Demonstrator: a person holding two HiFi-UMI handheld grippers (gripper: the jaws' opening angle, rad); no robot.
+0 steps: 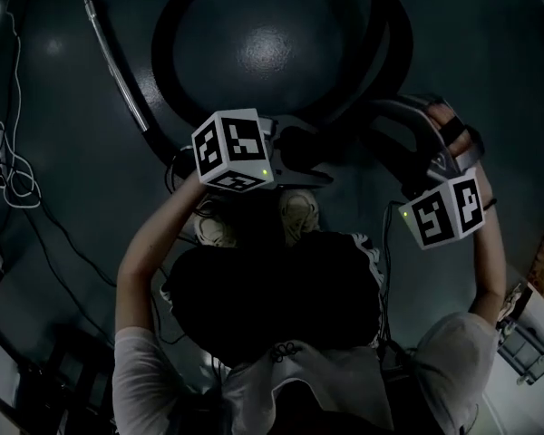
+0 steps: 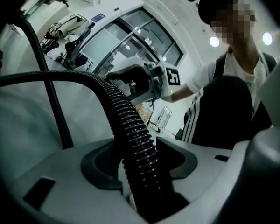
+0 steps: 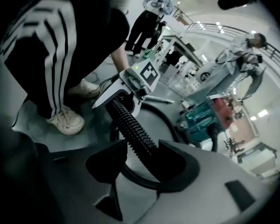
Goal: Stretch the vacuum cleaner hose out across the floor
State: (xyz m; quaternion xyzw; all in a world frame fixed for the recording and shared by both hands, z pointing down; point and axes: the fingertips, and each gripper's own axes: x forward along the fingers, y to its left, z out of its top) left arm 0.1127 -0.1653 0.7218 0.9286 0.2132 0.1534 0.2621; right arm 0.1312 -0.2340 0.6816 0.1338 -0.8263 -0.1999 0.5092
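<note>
The black ribbed vacuum hose point(image 2: 135, 139) lies mostly looped at the head view's upper centre. The left gripper point(image 2: 140, 161) and right gripper point(image 3: 142, 158) each pinch a stretch of it. A sharp pull could slide it through the pads, or snag the loop on the white shoe point(image 3: 65, 120).

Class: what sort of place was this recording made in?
Probably a robotics lab or workshop: what looks like a robot-arm rig, a glazed partition, and cables trailing over the dark floor.
</note>
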